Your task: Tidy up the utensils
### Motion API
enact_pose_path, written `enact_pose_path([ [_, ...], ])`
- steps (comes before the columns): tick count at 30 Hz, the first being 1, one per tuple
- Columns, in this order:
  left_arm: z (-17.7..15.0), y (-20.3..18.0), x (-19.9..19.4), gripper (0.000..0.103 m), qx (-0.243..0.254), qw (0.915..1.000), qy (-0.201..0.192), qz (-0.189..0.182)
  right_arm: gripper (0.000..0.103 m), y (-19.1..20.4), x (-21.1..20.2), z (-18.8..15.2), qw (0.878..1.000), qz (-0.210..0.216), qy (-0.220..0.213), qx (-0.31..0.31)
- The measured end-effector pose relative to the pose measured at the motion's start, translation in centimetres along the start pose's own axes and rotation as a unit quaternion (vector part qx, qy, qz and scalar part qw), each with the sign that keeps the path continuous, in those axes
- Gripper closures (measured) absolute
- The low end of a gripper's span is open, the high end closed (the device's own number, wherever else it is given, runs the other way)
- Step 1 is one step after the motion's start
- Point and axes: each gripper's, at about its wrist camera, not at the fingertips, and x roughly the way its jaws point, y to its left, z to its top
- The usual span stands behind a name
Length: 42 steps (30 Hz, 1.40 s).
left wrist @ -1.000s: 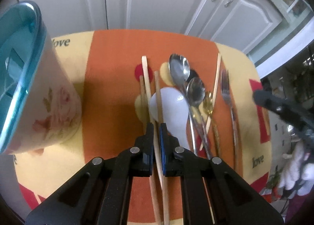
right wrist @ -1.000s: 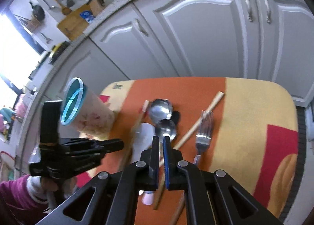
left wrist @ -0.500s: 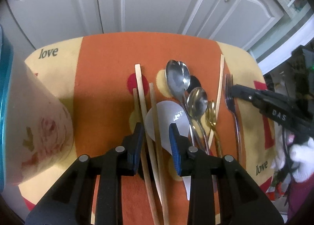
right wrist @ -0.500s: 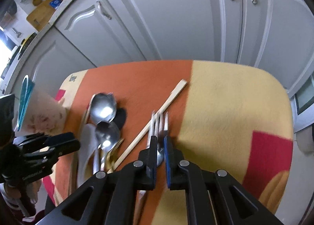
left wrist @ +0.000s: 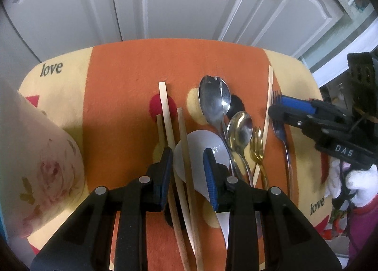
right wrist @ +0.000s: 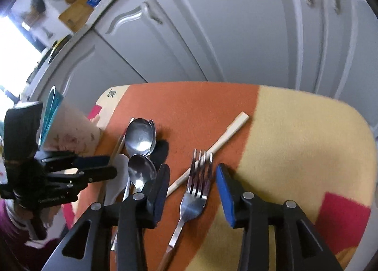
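Observation:
Utensils lie on an orange and yellow mat (left wrist: 118, 82). My left gripper (left wrist: 187, 155) points down, open, over three wooden chopsticks (left wrist: 183, 143) and a white spoon (left wrist: 198, 148); one chopstick runs between its pads, untouched. To the right lie two steel spoons (left wrist: 215, 98), a gold fork (left wrist: 257, 148), a fourth chopstick (left wrist: 269, 96) and a steel fork (left wrist: 281, 129). My right gripper (right wrist: 192, 171) is opening, its jaws either side of the steel fork (right wrist: 193, 200) without pressing on it. A floral cup (left wrist: 42, 152) with a blue rim stands at the left.
Grey cabinet doors (left wrist: 177, 4) stand right behind the mat's far edge. The right half of the mat (right wrist: 295, 141) is bare yellow cloth. A white-gloved hand (left wrist: 354, 174) holds the right gripper (left wrist: 275, 106). The left gripper (right wrist: 109, 167) sits near the cup (right wrist: 70, 134).
The left gripper, shut on a chopstick a second ago, has opened and shifted right of the cup. The right gripper has sunk over the steel fork and spread its jaws.

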Motion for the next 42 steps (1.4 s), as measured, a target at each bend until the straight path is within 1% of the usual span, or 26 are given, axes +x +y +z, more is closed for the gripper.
enact_pose_path([
  [1, 0.1, 0.0, 0.0, 0.078, -0.001, 1.0000, 0.000, 0.000, 0.066, 0.1, 0.1, 0.0, 1.000, 0.002, -0.004, -0.005],
  [2, 0.2, 0.0, 0.0, 0.080, -0.003, 1.0000, -0.001, 0.002, 0.079, 0.1, 0.1, -0.1, 1.000, 0.003, -0.006, -0.006],
  [3, 0.2, 0.1, -0.3, 0.086, -0.005, 1.0000, -0.002, 0.005, 0.090, 0.1, 0.3, -0.3, 1.000, 0.008, -0.004, -0.008],
  [4, 0.3, 0.2, -0.3, 0.091, -0.007, 0.9999, -0.003, 0.008, 0.091, 0.3, 0.3, -0.6, 1.000, 0.011, -0.008, -0.012],
  [6, 0.3, 0.5, -0.5, 0.096, -0.014, 0.9999, -0.005, 0.004, 0.098, 0.8, -0.1, -0.9, 1.000, 0.012, -0.016, -0.023],
  [8, 0.1, 0.8, -1.1, 0.097, -0.017, 0.9998, -0.011, -0.007, 0.101, 1.4, -0.7, -1.2, 0.999, 0.002, -0.022, -0.029],
  [10, -0.1, 1.0, -1.9, 0.097, -0.017, 0.9995, -0.021, -0.017, 0.101, 2.0, -1.4, -1.3, 0.999, -0.007, -0.031, -0.036],
  [17, -0.6, 1.0, -5.9, 0.098, -0.020, 0.9969, -0.054, -0.053, 0.101, 4.6, -5.6, -1.7, 0.996, -0.014, -0.076, -0.047],
  [21, -1.9, 0.8, -9.2, 0.098, -0.019, 0.9939, -0.083, -0.070, 0.101, 6.8, -8.6, -2.4, 0.992, -0.016, -0.110, -0.060],
  [25, -3.4, 1.2, -12.5, 0.098, -0.019, 0.9908, -0.107, -0.082, 0.101, 9.2, -10.7, -2.9, 0.988, -0.027, -0.130, -0.083],
  [27, -4.0, 1.4, -14.2, 0.098, -0.017, 0.9887, -0.122, -0.085, 0.101, 10.0, -11.5, -2.9, 0.986, -0.024, -0.139, -0.089],
  [31, -5.1, 2.4, -17.8, 0.098, -0.025, 0.9831, -0.152, -0.099, 0.101, 12.5, -13.2, -2.2, 0.981, -0.024, -0.157, -0.112],
  [35, -5.9, 3.4, -21.1, 0.098, -0.028, 0.9785, -0.180, -0.097, 0.101, 14.4, -14.5, -1.2, 0.976, -0.022, -0.173, -0.128],
  [38, -5.6, 4.3, -23.7, 0.098, -0.035, 0.9739, -0.196, -0.109, 0.101, 15.9, -15.3, 0.0, 0.973, -0.022, -0.183, -0.142],
  [42, -4.8, 5.8, -28.0, 0.098, -0.041, 0.9674, -0.225, -0.109, 0.101, 18.6, -16.2, 2.4, 0.966, -0.015, -0.201, -0.161],
])
